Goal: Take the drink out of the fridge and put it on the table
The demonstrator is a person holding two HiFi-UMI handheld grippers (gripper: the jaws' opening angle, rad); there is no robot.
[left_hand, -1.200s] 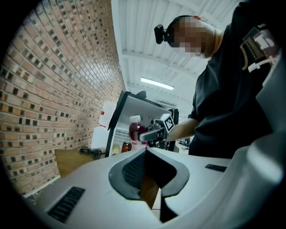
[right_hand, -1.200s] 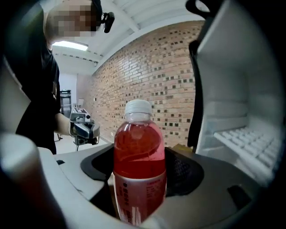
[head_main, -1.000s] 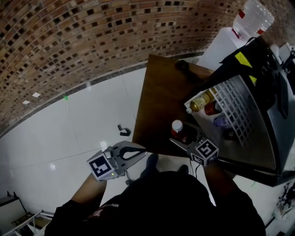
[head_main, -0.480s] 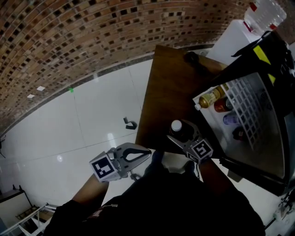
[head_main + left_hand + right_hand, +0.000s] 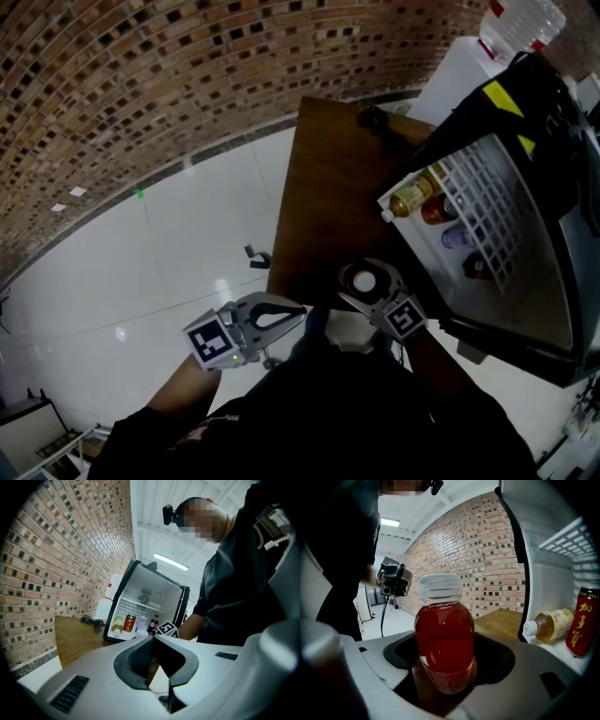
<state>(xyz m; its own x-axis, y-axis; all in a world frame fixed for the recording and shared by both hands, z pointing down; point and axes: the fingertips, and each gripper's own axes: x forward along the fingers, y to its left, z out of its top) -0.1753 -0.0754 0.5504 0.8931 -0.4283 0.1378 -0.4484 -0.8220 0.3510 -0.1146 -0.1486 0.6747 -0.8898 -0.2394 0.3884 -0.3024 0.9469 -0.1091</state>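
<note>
Bottle [image 5: 364,278] shifted tableward; right gripper view alone shows red liquid.

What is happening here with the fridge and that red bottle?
A person holds a tool in each hand beside the open fridge. The red drink bottle is upright between the jaws of the right tool, at the near edge of the wooden table; whether they grip it is unclear. The left tool is shut and empty, beside the table. Other drinks are in the fridge.

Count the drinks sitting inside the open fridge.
4. They sit in a row inside the fridge: a yellow tea bottle on its side, then a red can, a clear bottle and a dark bottle. The wire shelf may hide more.
</note>
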